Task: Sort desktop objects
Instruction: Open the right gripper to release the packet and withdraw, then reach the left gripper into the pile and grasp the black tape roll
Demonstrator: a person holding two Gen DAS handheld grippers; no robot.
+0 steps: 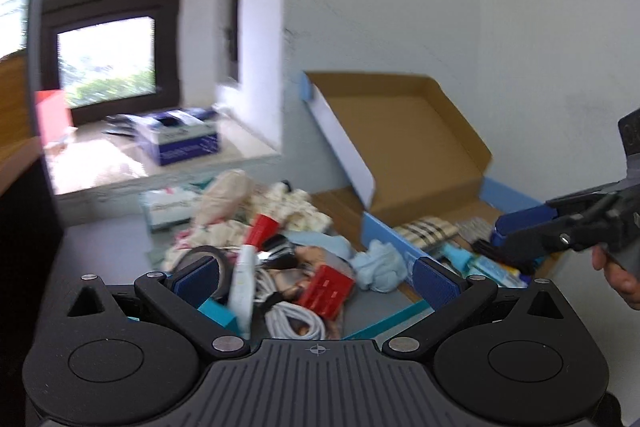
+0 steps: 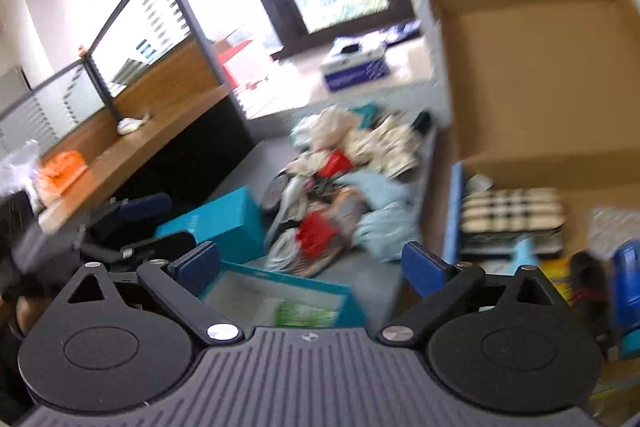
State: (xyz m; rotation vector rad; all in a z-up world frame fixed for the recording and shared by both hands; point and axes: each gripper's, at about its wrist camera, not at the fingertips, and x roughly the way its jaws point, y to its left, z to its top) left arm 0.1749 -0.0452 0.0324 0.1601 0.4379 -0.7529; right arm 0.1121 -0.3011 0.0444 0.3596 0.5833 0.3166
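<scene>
A pile of mixed objects lies on the grey desk: a red box (image 1: 329,291), a white cable (image 1: 294,321), a white tube with a red cap (image 1: 250,267), a black tape roll (image 1: 208,259) and light blue cloth (image 1: 378,267). My left gripper (image 1: 316,277) is open and empty, just above the near side of the pile. My right gripper (image 2: 310,265) is open and empty, above the desk between the pile (image 2: 320,227) and the cardboard box (image 2: 540,87). It also shows in the left wrist view (image 1: 516,231), over the box.
The open cardboard box (image 1: 400,147) with blue sides holds a checked pouch (image 2: 512,211), a blue item and other small things. A teal box (image 2: 228,223) and a teal tray (image 2: 340,291) sit near the front. A window sill with a blue-white carton (image 1: 180,139) lies behind.
</scene>
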